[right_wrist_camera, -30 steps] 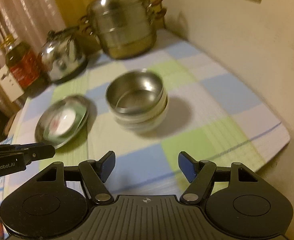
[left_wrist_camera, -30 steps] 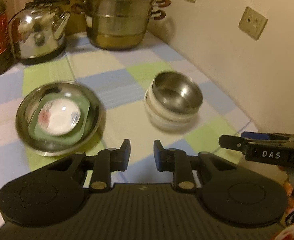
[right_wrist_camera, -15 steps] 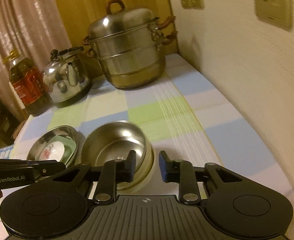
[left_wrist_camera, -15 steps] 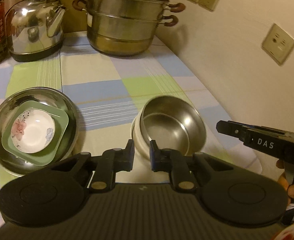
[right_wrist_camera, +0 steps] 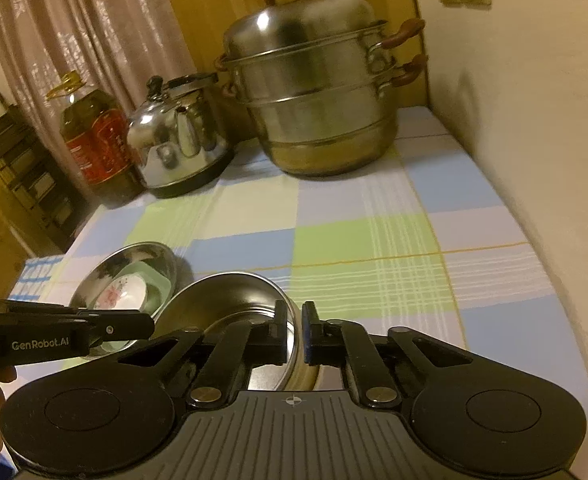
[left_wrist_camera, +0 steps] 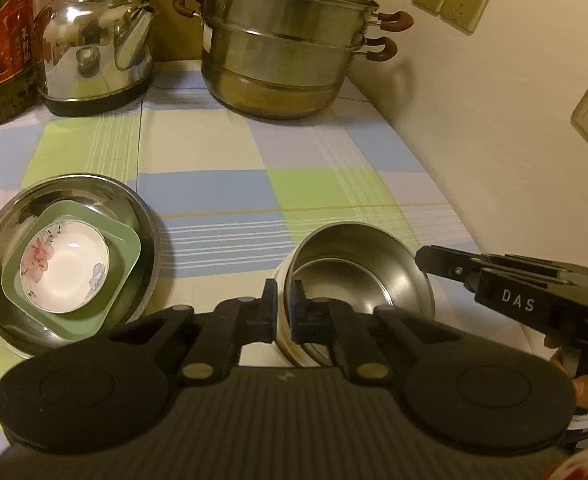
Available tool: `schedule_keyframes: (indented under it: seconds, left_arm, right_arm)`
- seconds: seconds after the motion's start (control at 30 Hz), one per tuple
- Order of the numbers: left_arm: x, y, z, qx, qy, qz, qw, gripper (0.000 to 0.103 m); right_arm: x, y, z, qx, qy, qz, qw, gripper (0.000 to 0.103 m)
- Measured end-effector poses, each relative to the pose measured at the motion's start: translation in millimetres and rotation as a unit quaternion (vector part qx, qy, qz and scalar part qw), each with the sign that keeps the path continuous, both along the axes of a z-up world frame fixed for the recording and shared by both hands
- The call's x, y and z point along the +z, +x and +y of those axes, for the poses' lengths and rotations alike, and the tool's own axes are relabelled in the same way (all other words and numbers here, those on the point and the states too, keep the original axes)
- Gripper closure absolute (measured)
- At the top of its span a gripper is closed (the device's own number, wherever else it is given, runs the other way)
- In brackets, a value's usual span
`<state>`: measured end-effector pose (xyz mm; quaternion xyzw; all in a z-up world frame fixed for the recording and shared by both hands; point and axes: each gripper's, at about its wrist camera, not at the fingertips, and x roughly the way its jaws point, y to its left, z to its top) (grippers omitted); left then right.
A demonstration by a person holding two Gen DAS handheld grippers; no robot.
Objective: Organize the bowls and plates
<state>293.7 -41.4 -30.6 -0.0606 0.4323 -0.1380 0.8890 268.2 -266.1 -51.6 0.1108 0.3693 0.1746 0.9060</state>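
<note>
Near the counter's (left_wrist_camera: 221, 192) front edge by the wall, the left gripper (left_wrist_camera: 283, 312) and right gripper (right_wrist_camera: 294, 334) are each clamped on opposite rims of the stacked bowls (left_wrist_camera: 358, 276), steel nested in white, while the plate stack (left_wrist_camera: 65, 264) sits toward the left edge.

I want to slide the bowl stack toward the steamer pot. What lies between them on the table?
Nothing: in both wrist views only bare checked tablecloth lies between the bowl stack and the steamer pot.
</note>
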Motion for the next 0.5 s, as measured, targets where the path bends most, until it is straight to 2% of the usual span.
schedule_keyframes:
  seconds: [0.5]
  left_arm:
    - [-5.0,4.7,-1.9,0.011,-0.001,0.019,0.9998,0.100]
  right_arm:
    - [-9.1,8.7,-6.4,0.011,0.010,0.027,1.000,0.100]
